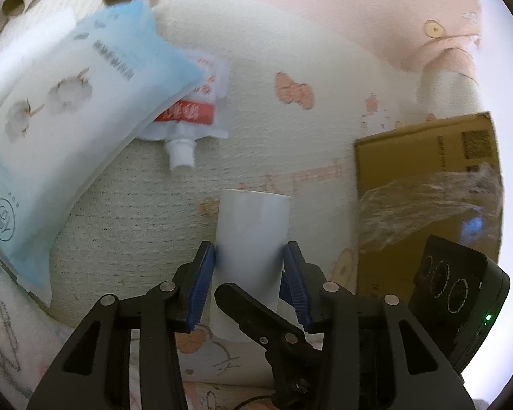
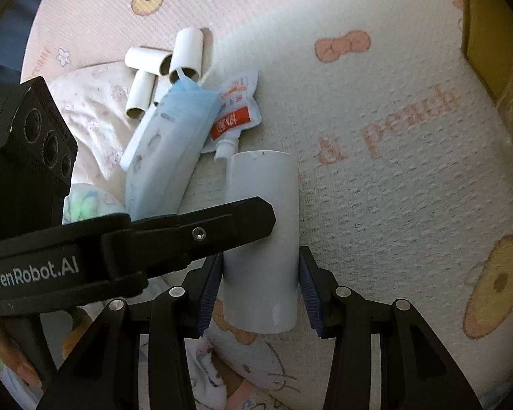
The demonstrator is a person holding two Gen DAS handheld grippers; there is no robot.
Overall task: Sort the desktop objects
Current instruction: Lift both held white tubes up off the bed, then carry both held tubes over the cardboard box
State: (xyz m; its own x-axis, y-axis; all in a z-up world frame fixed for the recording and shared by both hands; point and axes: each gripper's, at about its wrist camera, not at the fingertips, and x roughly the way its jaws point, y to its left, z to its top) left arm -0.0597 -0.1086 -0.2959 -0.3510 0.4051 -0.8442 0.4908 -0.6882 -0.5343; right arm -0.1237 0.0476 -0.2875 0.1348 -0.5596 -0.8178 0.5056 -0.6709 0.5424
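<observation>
White smooth paper tube (image 2: 261, 239) lies on textured printed cloth (image 2: 376, 177), clamped between blue ribbed pads of your right gripper (image 2: 261, 287) fingers. Your left gripper (image 1: 251, 273) fingers straddle same tube; left pad touching, right pad just beside, firm grip cannot tell. Beyond fingertips: crumpled spout pouch (image 1: 191, 116) with red label, soft blue-white tissue pack (image 1: 61, 130) overlapping it, more cardboard tubes (image 2: 160, 65) farther. Brown cardboard box (image 1: 424, 177) right of your left fingers.
</observation>
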